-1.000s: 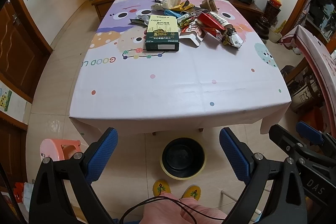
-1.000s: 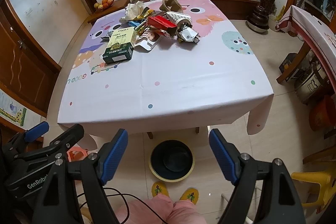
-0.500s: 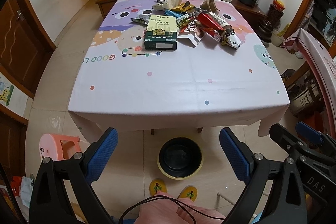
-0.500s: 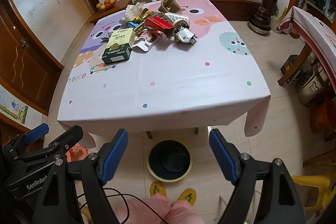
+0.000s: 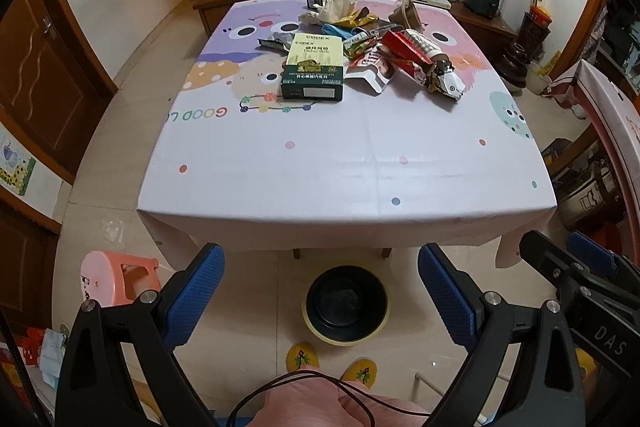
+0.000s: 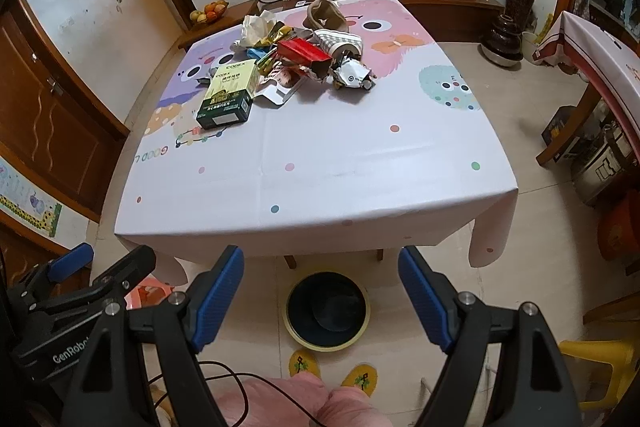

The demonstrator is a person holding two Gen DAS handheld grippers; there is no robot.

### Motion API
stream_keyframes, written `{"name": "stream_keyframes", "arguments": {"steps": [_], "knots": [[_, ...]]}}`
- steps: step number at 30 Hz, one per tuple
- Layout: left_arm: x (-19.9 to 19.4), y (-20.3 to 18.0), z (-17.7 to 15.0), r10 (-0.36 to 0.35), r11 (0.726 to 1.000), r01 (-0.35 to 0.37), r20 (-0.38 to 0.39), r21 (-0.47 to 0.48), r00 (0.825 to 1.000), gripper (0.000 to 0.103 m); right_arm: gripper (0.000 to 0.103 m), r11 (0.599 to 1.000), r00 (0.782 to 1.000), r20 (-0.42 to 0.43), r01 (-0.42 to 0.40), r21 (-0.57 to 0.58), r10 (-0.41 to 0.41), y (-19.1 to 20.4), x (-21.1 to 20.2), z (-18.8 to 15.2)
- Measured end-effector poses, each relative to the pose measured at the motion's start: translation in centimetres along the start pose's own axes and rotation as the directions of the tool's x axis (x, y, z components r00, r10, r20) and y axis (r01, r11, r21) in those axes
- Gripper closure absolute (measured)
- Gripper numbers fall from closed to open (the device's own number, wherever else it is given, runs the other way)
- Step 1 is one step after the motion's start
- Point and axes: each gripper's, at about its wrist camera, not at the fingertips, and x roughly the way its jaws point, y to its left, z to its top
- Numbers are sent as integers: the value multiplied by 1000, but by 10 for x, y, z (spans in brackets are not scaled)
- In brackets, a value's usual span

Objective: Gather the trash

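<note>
Honestly, the risk here is reach; the trash pile (image 5: 360,39) sits at the far end of the tabletop (image 5: 340,155), well away from the bin (image 5: 346,303) on the floor by the near edge, so loose wrappers could spill on the way; left gripper (image 5: 320,279) and right gripper (image 6: 320,279) both hover wide open, empty, short of the tabletop.

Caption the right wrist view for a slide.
Open right hand-held gripper above a floor bin, facing a trash pile at the far end of the table.
</note>
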Motion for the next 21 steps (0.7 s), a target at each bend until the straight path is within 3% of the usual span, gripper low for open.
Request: {"name": "stream_keyframes", "arguments": {"steps": [14, 21], "knots": [[-9, 1, 9, 8, 1000, -8, 24, 6, 1000, 7, 23, 999, 999, 8, -32, -5, 32, -1, 4, 11], [1, 3, 39, -34, 998, 33, 24, 44, 999, 7, 23, 1000, 999, 36, -12, 4, 11, 3, 10, 28]]}}
